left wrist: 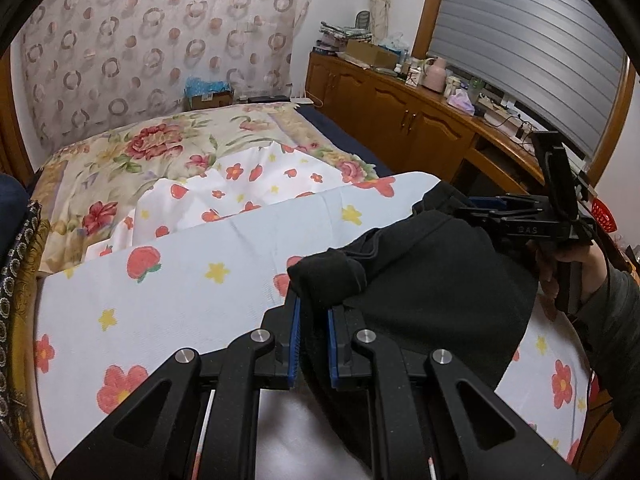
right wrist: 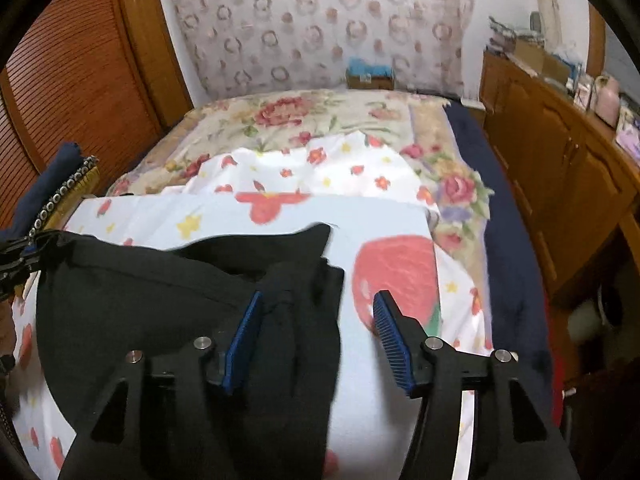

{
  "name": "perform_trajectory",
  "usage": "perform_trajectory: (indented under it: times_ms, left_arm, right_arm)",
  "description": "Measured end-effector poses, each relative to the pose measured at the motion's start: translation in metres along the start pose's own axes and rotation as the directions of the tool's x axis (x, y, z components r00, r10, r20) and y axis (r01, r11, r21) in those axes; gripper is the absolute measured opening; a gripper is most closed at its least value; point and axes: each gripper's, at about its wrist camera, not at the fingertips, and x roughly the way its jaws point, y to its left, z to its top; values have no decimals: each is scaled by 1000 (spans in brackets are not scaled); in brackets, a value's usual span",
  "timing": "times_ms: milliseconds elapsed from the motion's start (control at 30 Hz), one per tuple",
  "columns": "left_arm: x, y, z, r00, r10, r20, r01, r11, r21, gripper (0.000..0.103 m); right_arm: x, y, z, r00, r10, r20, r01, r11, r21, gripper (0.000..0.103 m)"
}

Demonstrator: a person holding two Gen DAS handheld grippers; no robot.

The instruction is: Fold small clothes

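Observation:
A black garment lies on a white board covered with a strawberry and flower print. My left gripper is shut on a bunched left corner of the garment and holds it slightly raised. In the right wrist view the same black garment spreads to the left. My right gripper is open, its left pad over the garment's right edge and its right pad over the printed board. The right gripper also shows in the left wrist view at the garment's far corner.
A floral bedspread covers the bed behind the board. Folded dark and patterned cloths are stacked at the left. A wooden cabinet with clutter runs along the right. A wooden slatted door stands at the left.

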Motion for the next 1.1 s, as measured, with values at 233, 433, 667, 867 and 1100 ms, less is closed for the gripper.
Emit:
perform_trajectory:
  times_ms: [233, 433, 667, 867, 1100]
  left_arm:
    - [2, 0, 0, 1000, 12, 3, -12, 1000, 16, 12]
    - [2, 0, 0, 1000, 12, 4, -12, 1000, 14, 12]
    - [-15, -5, 2, 999, -9, 34, 9, 1000, -2, 12]
    - [-90, -15, 6, 983, -36, 183, 34, 999, 14, 12]
    - [-167, 25, -3, 949, 65, 308, -58, 998, -33, 12]
  right_arm:
    - [10, -3, 10, 998, 60, -27, -59, 998, 22, 61]
    - [5, 8, -2, 997, 78, -23, -79, 997, -14, 39]
    - [-17, 31, -11, 993, 106, 44, -101, 990, -96, 15]
    - [-79, 73, -2, 968, 106, 226, -67, 983, -171, 13]
    - [-113, 134, 22, 915, 186, 359, -96, 963, -253, 12]
